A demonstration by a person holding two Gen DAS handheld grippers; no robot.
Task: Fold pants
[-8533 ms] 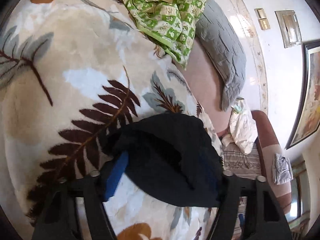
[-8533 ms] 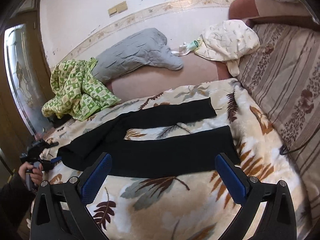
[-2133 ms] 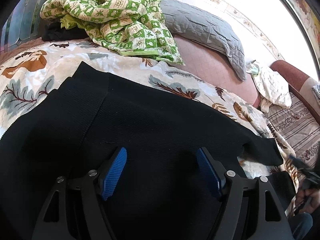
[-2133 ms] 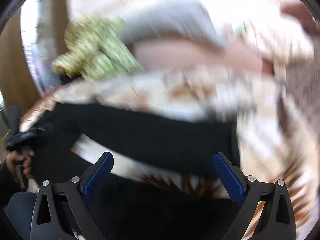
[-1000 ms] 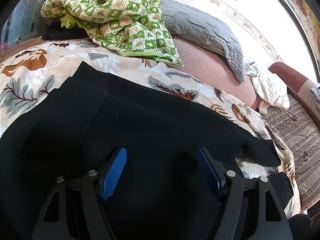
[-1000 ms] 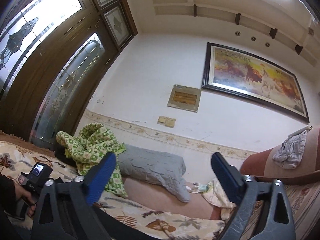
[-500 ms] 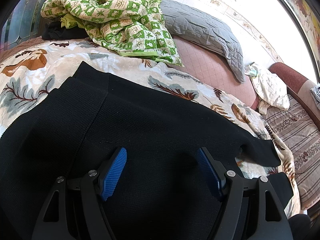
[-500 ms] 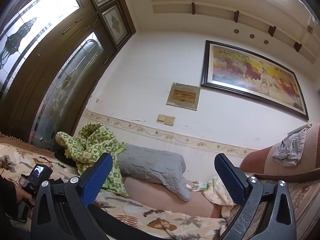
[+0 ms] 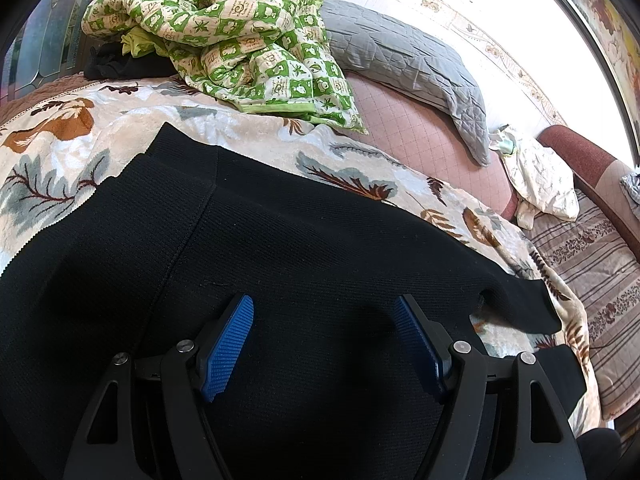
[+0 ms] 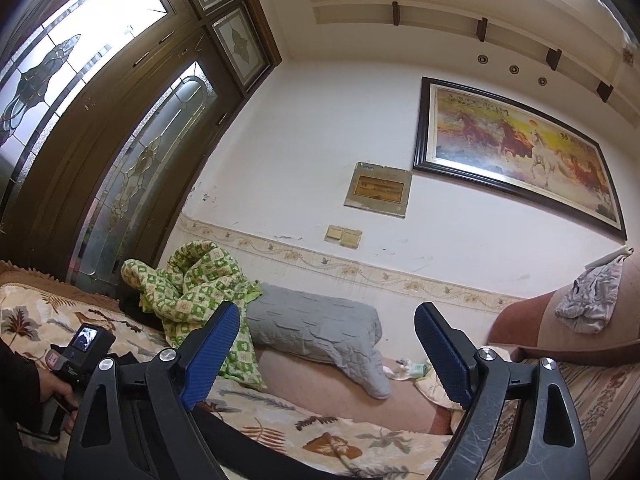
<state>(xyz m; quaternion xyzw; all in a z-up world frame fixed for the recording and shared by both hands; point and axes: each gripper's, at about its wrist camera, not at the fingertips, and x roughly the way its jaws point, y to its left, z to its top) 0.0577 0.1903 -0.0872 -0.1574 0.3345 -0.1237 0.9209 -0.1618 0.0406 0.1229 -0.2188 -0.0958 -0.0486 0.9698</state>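
The black pants [image 9: 320, 240] lie flat on the floral blanket [image 9: 60, 152], their leg ends reaching to the right. My left gripper [image 9: 322, 304] hovers just over the cloth, open, its blue pads [image 9: 228, 344] apart with only fabric below them. My right gripper [image 10: 328, 312] is tipped up toward the wall; its jaws are closing with nothing between them. In the right wrist view only a thin black strip of the pants [image 10: 248, 452] shows at the bottom edge. A person's hand [image 10: 52, 388] at the left holds the other gripper's handle.
A green checked quilt [image 9: 248, 32] and a grey pillow [image 9: 400, 56] lie along the back of the bed. A white cloth [image 9: 540, 176] sits at the far right by a striped cushion [image 9: 592, 264]. A framed painting [image 10: 516, 152] hangs on the wall.
The right gripper swung up from the pants to face the wall, then held; its fingers spread a little and drew back in. The left gripper and pants have not moved.
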